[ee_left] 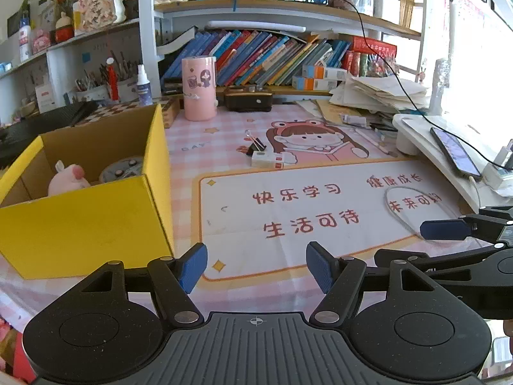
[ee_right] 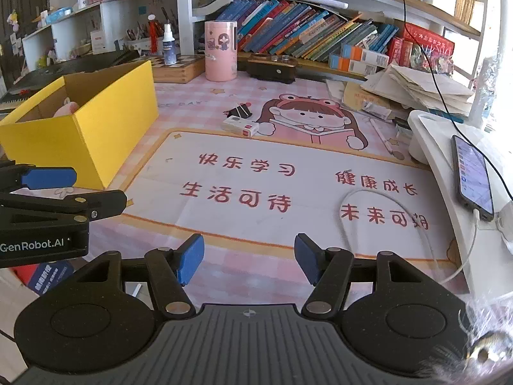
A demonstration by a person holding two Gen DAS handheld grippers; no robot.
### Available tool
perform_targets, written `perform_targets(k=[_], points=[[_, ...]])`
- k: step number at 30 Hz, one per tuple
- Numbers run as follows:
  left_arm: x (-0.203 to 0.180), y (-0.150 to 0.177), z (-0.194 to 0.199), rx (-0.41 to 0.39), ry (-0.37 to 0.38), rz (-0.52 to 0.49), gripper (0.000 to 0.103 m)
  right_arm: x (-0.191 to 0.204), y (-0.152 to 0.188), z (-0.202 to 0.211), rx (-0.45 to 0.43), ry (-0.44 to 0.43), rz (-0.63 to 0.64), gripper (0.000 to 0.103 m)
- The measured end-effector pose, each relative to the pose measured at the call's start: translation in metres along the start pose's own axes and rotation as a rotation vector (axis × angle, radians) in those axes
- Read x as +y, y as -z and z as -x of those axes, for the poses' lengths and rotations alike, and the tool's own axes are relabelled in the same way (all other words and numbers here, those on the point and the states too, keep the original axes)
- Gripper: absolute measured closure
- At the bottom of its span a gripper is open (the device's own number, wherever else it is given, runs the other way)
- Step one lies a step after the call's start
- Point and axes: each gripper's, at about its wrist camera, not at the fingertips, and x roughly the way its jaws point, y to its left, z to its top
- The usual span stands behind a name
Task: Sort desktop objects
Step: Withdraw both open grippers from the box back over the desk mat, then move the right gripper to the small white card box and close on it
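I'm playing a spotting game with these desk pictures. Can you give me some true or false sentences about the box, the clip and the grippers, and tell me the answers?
1. A pink plush toy lies inside the yellow box. True.
2. The black binder clip is held by the left gripper. False: it lies on the desk mat, beside the small white box.
3. The right gripper has nothing between its fingers. True; its jaws are opening.
4. The pink cylinder container lies on its side. False: it stands upright.
5. The phone is inside the yellow box. False: it rests on the white stand.
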Motion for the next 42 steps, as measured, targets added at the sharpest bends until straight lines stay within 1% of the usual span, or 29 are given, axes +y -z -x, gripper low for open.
perform_targets(k=[10, 22, 32, 42], points=[[-0.015, -0.019, -0.030, 0.023, -0.022, 0.012, 0.033, -0.029, -0.019, -0.026, 0.019, -0.028, 0.009, 0.043], [-0.035, -0.045, -0.064, 0.034, -0.068, 0.046, 0.033, -0.068, -0.045, -0.056, 0.022, -0.067, 0.028, 0.043], [-0.049, -0.064, -0.086, 0.033, -0.137, 0.077, 0.033, -0.094, -0.068, -0.082, 0.006, -0.130, 0.055, 0.042], [-0.051, -0.078, -0.100, 0.031, -0.214, 0.118, 0.033, -0.106, -0.086, -0.104, 0.002, -0.194, 0.079, 0.042]])
